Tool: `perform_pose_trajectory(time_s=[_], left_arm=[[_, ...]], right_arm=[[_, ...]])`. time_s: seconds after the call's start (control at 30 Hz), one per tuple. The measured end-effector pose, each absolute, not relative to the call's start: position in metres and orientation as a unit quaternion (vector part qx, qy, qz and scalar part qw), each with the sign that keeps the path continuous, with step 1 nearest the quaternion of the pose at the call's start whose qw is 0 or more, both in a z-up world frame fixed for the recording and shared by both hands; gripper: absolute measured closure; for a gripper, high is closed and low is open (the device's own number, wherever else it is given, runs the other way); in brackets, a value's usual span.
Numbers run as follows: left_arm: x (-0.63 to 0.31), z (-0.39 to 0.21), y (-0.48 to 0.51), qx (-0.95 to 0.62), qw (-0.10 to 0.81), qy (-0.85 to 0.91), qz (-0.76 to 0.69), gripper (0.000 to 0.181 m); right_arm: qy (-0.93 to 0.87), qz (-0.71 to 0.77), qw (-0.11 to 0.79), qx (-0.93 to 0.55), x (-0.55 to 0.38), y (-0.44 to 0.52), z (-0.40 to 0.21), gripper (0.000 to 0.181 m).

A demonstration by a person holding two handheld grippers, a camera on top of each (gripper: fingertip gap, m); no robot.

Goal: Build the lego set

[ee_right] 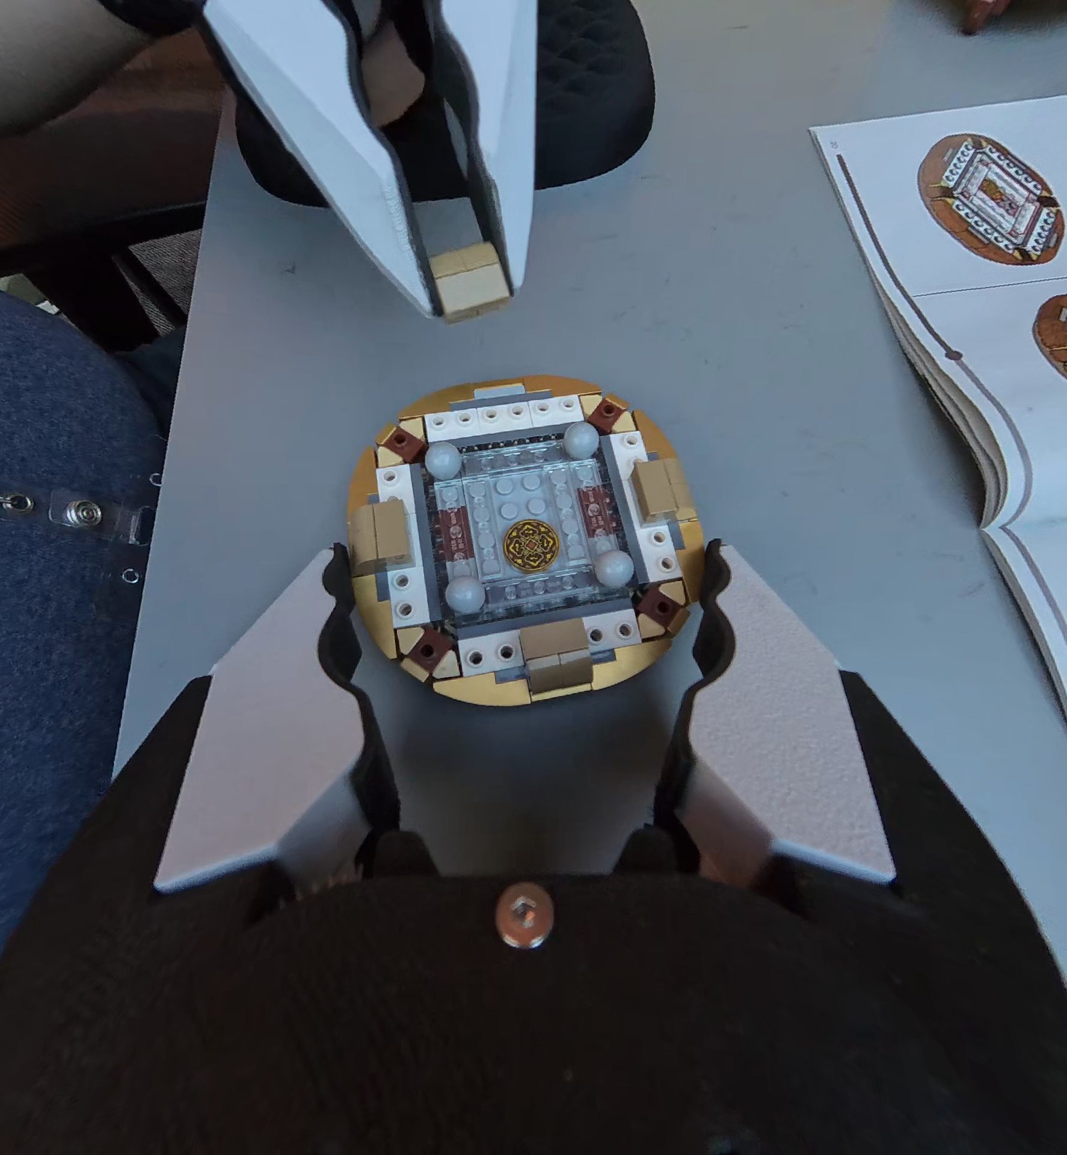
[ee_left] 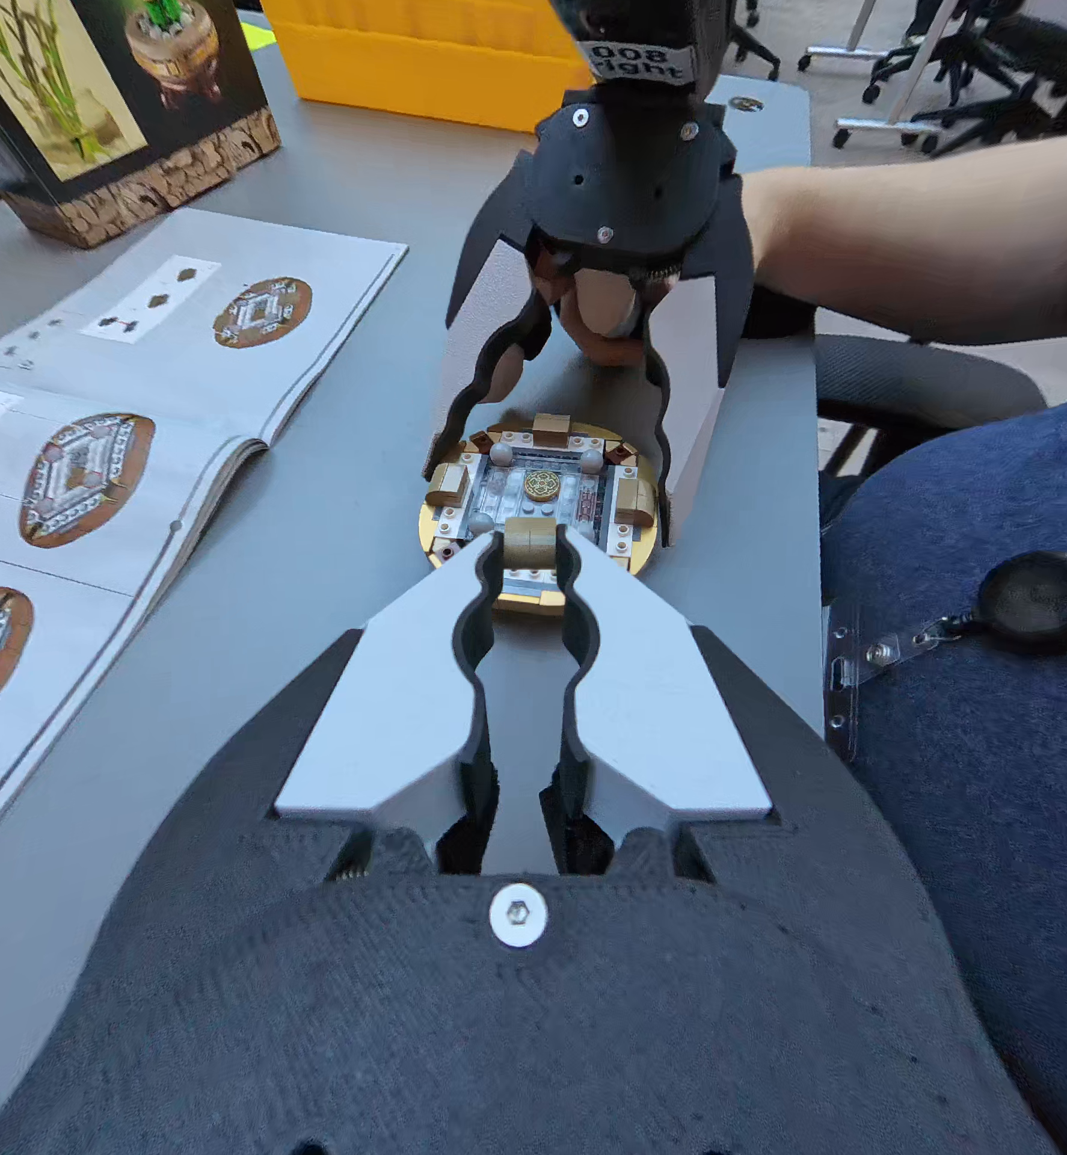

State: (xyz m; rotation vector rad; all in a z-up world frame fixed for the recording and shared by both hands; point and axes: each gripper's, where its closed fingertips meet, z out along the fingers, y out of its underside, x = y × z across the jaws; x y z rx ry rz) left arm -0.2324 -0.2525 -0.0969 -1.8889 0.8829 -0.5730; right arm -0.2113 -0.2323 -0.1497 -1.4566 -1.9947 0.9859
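Round gold lego base point(ee_right: 521, 544) lies flat on the grey desk point(ee_right: 737, 375), three tan pieces seated on its rim; right hand-held gripper point(ee_right: 521, 562) straddles the base, fingers spread wide, tips at its two sides; left hand-held gripper point(ee_right: 468, 281) hangs beyond the base's far edge, pinching a tan brick point(ee_right: 470, 281); open instruction booklet point(ee_right: 981, 312) lies right of the base

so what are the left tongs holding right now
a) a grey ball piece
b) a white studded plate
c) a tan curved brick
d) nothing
c: the left tongs are shut on a tan curved brick, held above the table and clear of the round gold lego base, whose near white side has no tan brick yet.
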Motion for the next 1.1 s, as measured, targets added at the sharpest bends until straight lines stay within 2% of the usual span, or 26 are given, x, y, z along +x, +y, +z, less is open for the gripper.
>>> perform_pose_trajectory(time_s=[0.03,0.3,0.53,0.87,0.97,1.1], left_arm=[[-0.232,-0.098,-0.25,-0.777,0.459,0.354,-0.246,0.167],[-0.229,-0.116,-0.241,-0.811,0.393,0.347,-0.261,0.167],[-0.233,-0.1,-0.235,-0.804,0.428,0.303,-0.282,0.167],[-0.244,-0.09,-0.253,-0.795,0.465,0.265,-0.287,0.167],[-0.245,-0.088,-0.255,-0.796,0.469,0.251,-0.289,0.167],[-0.247,-0.088,-0.257,-0.797,0.475,0.229,-0.294,0.167]], right_arm=[[-0.729,0.362,0.236,-0.531,-0.211,-0.233,-0.149,0.071],[-0.707,0.395,0.203,-0.55,-0.21,-0.233,-0.145,0.071],[-0.683,0.426,0.174,-0.567,-0.209,-0.232,-0.14,0.071],[-0.752,0.327,0.252,-0.514,-0.206,-0.232,-0.154,0.071],[-0.733,0.351,0.241,-0.531,-0.206,-0.232,-0.151,0.071],[-0.663,0.405,0.189,-0.601,-0.196,-0.226,-0.138,0.06]])
